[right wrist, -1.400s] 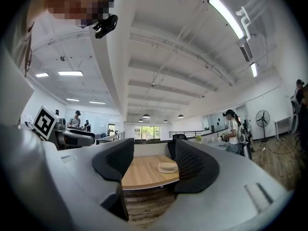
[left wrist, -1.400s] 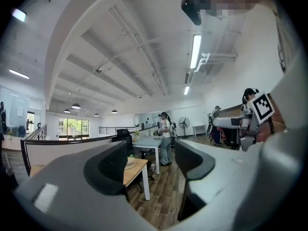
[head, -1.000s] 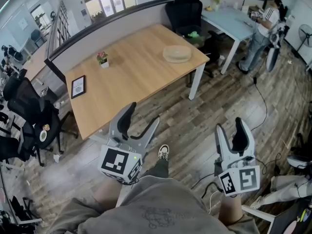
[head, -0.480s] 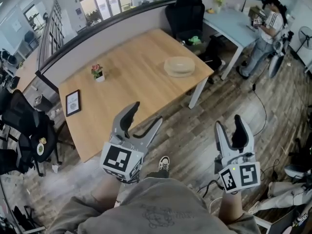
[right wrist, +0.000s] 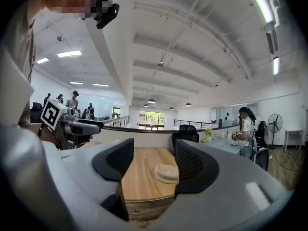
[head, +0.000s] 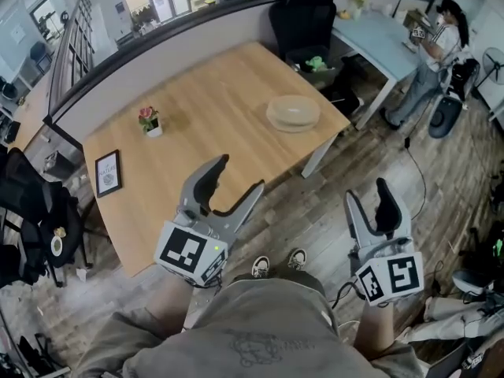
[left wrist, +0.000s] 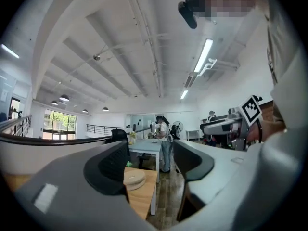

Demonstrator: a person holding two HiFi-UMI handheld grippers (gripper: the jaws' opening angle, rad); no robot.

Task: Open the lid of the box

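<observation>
A pale round box (head: 293, 113) with its lid on sits near the right end of the wooden table (head: 213, 132). It also shows as a flat disc, the box (left wrist: 133, 179), beyond the left jaws, and the box (right wrist: 167, 173) between the right jaws, still far off. My left gripper (head: 240, 176) hovers over the table's near edge, open and empty; its jaws have just closed a little with nothing between them. My right gripper (head: 368, 191) is over the floor to the right of the table, open and empty.
A small potted plant (head: 148, 120) and a framed picture (head: 107, 173) stand on the table's left part. A black office chair (head: 303, 14) and a pale blue desk (head: 378, 34) lie behind it. A person (head: 437, 46) stands at the far right. Chairs crowd the left side.
The table and the box have slid lower and closer in the head view. Both grippers have travelled forward with the person; the left now overlaps the table's edge.
</observation>
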